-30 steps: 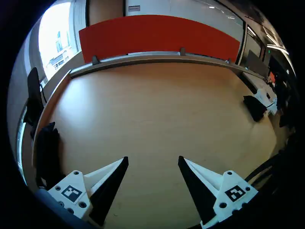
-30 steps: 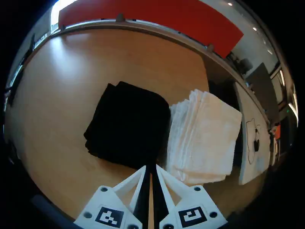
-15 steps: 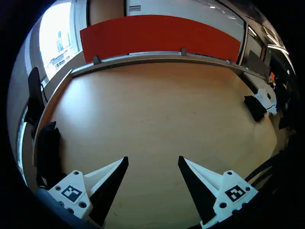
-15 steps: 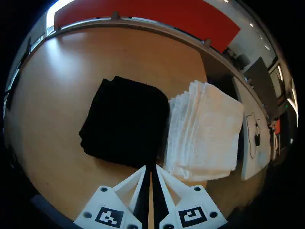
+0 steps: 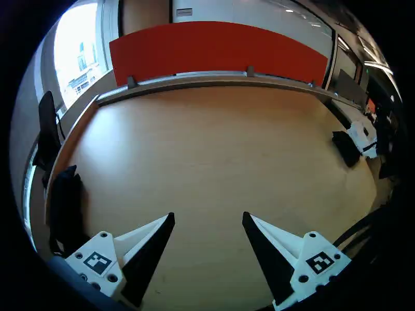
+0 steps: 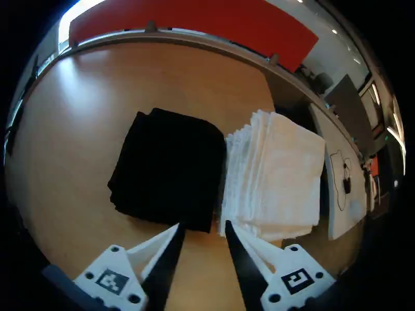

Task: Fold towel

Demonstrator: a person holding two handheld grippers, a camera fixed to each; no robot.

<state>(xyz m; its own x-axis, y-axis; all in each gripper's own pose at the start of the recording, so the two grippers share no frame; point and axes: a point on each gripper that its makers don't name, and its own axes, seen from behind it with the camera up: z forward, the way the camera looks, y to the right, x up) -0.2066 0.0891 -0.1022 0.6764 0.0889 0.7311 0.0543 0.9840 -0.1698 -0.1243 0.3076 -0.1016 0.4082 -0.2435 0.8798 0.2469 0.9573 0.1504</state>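
So the wooden counter (image 5: pixel 218 155) takes up most of both views, with a red panel (image 5: pixel 218 49) along its far edge. In the right gripper view, a white towel stack (image 6: pixel 280 176) and a black towel stack (image 6: pixel 166 173) sit side by side, touching. Both have their long axis running away from the camera, and the white one's layered edges face the black one. The right gripper (image 6: pixel 204 223) is spread and empty, near the seam between them. The left gripper (image 5: pixel 207 214) is wide open over bare wood.
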